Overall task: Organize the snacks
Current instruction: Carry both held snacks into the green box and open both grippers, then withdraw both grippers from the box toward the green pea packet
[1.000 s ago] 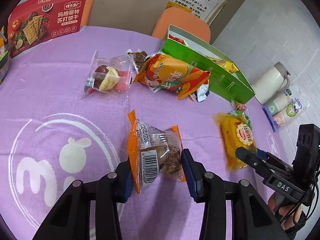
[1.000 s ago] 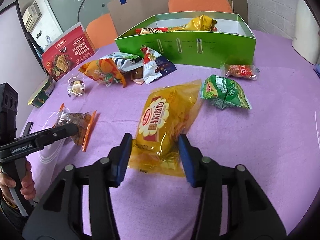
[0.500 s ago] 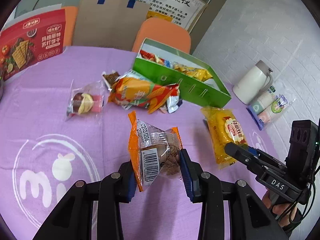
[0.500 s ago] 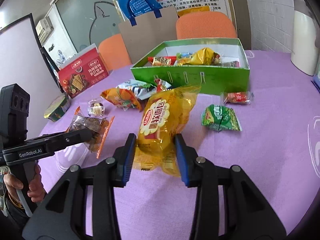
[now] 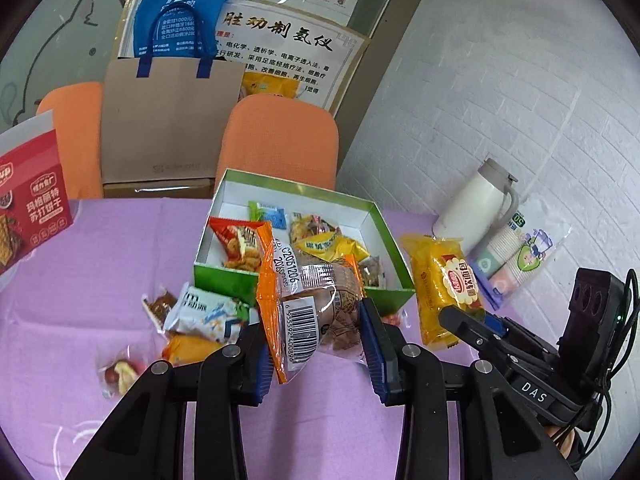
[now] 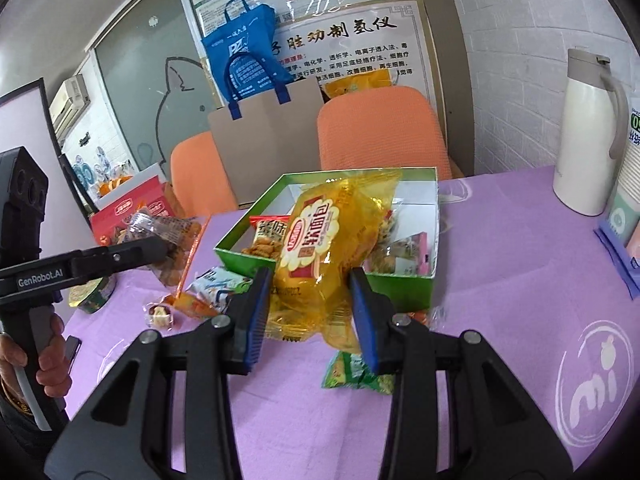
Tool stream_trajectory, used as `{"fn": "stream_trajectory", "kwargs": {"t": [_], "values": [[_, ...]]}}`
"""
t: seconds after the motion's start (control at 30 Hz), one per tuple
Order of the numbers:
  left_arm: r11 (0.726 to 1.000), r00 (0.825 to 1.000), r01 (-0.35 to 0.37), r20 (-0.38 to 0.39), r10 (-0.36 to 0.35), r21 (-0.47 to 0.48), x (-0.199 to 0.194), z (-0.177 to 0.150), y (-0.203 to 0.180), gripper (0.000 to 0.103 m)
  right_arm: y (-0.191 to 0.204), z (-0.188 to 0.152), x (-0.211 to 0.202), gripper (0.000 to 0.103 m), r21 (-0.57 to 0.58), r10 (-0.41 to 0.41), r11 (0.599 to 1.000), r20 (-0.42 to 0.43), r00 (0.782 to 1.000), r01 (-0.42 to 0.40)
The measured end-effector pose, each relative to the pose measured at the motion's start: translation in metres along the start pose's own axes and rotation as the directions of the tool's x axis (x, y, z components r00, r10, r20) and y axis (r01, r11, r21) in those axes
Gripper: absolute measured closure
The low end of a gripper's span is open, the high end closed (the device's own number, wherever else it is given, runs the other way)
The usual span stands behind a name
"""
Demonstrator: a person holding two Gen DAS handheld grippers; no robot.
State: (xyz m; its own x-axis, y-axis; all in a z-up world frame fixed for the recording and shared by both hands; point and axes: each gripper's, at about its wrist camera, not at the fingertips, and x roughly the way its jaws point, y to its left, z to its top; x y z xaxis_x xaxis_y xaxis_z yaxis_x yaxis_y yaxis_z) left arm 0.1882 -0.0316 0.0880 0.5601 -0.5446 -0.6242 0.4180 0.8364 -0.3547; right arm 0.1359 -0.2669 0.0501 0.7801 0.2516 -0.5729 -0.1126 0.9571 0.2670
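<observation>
My left gripper [image 5: 316, 334] is shut on a clear, orange-edged snack packet [image 5: 308, 312] with a barcode and holds it in the air in front of the green box [image 5: 224, 282]. My right gripper [image 6: 310, 314] is shut on a yellow bread packet [image 6: 320, 240], also lifted before the green box [image 6: 400, 288]. The box has white inner walls and holds several snack packets. In the left wrist view the right gripper [image 5: 460, 320] carries the yellow packet [image 5: 444, 276] just right of the box. In the right wrist view the left gripper [image 6: 154, 248] hangs to the left with its packet [image 6: 176, 236].
Loose packets lie on the purple tablecloth [image 5: 120, 264] before the box: a white-blue one [image 5: 204, 312], an orange one [image 5: 188, 350], a small clear one [image 5: 118, 372], a green one [image 6: 356, 378]. A white thermos [image 6: 588, 140] stands right, a red cracker box [image 5: 32, 208] left, orange chairs behind.
Both grippers closed tighter on their packets and lifted them off the table. They have risen and moved toward the green box, whose inside now shows.
</observation>
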Motion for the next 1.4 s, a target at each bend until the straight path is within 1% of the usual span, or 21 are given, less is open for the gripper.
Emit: {"fn": "stream_trajectory", "kwargs": {"t": [0.13, 0.3, 0.43, 0.53, 0.57, 0.6, 0.63, 0.67, 0.7, 0.73, 0.77, 0.8, 0.83, 0.9, 0.97, 1.03, 1.1, 1.27, 1.33, 1.4], "values": [[0.999, 1.0, -0.026, -0.006, 0.026, 0.022, 0.027, 0.023, -0.003, 0.065, -0.014, 0.013, 0.016, 0.062, -0.002, -0.025, 1.0, 0.003, 1.0, 0.025], [0.999, 0.999, -0.042, -0.022, 0.042, 0.021, 0.064, 0.043, 0.002, 0.065, -0.032, 0.027, 0.042, 0.062, -0.016, -0.059, 0.998, 0.004, 0.998, 0.059], [0.998, 0.998, -0.06, -0.032, 0.061, 0.022, 0.093, 0.056, 0.009, 0.065, -0.041, 0.037, 0.064, 0.062, -0.028, -0.065, 0.997, 0.006, 0.998, 0.066], [0.997, 0.996, -0.075, -0.043, 0.076, 0.026, 0.114, 0.063, 0.013, 0.064, -0.046, 0.038, 0.085, 0.06, -0.045, -0.046, 0.998, -0.005, 0.999, 0.046], [0.996, 0.996, -0.079, -0.048, 0.081, 0.028, 0.12, 0.064, 0.015, 0.064, -0.048, 0.036, 0.094, 0.057, -0.05, -0.034, 0.998, -0.025, 0.999, 0.032], [0.997, 0.995, -0.077, -0.054, 0.079, 0.032, 0.127, 0.065, 0.016, 0.064, -0.049, 0.035, 0.102, 0.044, -0.053, -0.035, 0.998, -0.05, 0.998, 0.032], [0.996, 0.994, -0.085, -0.059, 0.087, 0.038, 0.133, 0.066, 0.018, 0.058, -0.05, 0.031, 0.106, 0.026, -0.056, -0.053, 0.997, -0.067, 0.996, 0.05], [0.994, 0.992, -0.105, -0.064, 0.107, 0.037, 0.137, 0.065, 0.019, 0.045, -0.051, 0.028, 0.105, 0.021, -0.059, -0.057, 0.997, -0.059, 0.997, 0.054], [0.992, 0.99, -0.122, -0.068, 0.124, 0.029, 0.14, 0.064, 0.021, 0.033, -0.052, 0.025, 0.102, 0.019, -0.063, -0.053, 0.997, -0.042, 0.998, 0.051], [0.992, 0.989, -0.129, -0.065, 0.13, 0.014, 0.14, 0.061, 0.024, 0.014, -0.053, 0.022, 0.099, 0.019, -0.066, -0.05, 0.997, -0.028, 0.998, 0.048], [0.992, 0.991, -0.127, -0.048, 0.127, 0.0, 0.138, 0.059, 0.026, 0.012, -0.054, 0.019, 0.096, 0.019, -0.064, -0.053, 0.997, -0.024, 0.998, 0.051], [0.993, 0.993, -0.117, -0.029, 0.117, -0.005, 0.136, 0.057, 0.028, 0.011, -0.056, 0.017, 0.093, 0.018, -0.058, -0.06, 0.997, -0.023, 0.998, 0.058], [0.993, 0.993, -0.117, -0.028, 0.117, -0.004, 0.135, 0.055, 0.03, 0.011, -0.057, 0.016, 0.092, 0.017, -0.051, -0.066, 0.997, -0.025, 0.998, 0.064], [0.99, 0.989, -0.138, -0.044, 0.138, 0.002, 0.135, 0.052, 0.031, 0.011, -0.06, 0.014, 0.088, 0.016, -0.028, -0.07, 0.997, -0.035, 0.997, 0.069], [0.99, 0.988, -0.144, -0.054, 0.144, 0.007, 0.133, 0.05, 0.029, 0.011, -0.06, 0.014, 0.081, 0.015, -0.002, -0.062, 0.998, -0.044, 0.997, 0.062], [0.989, 0.988, -0.146, -0.052, 0.146, 0.004, 0.127, 0.048, 0.027, 0.011, -0.059, 0.016, 0.073, 0.012, 0.013, -0.056, 0.998, -0.046, 0.997, 0.056], [0.99, 0.989, -0.141, -0.048, 0.141, 0.003, 0.119, 0.047, 0.025, 0.011, -0.055, 0.018, 0.059, 0.01, 0.019, -0.048, 0.999, -0.027, 0.998, 0.049], [0.993, 0.992, -0.118, -0.035, 0.119, 0.01, 0.09, 0.04, 0.01, 0.011, -0.042, 0.015, 0.017, 0.01, 0.008, -0.03, 1.0, 0.032, 0.999, 0.03], [0.994, 0.994, -0.106, -0.034, 0.106, 0.016, 0.078, 0.033, 0.001, 0.011, -0.038, 0.01, 0.001, 0.01, 0.008, -0.028, 1.0, 0.041, 0.999, 0.028], [0.996, 0.996, -0.086, -0.035, 0.087, 0.023, 0.066, 0.024, -0.008, 0.011, -0.037, 0.003, -0.01, 0.01, 0.013, -0.046, 0.999, 0.039, 0.998, 0.045]]}}
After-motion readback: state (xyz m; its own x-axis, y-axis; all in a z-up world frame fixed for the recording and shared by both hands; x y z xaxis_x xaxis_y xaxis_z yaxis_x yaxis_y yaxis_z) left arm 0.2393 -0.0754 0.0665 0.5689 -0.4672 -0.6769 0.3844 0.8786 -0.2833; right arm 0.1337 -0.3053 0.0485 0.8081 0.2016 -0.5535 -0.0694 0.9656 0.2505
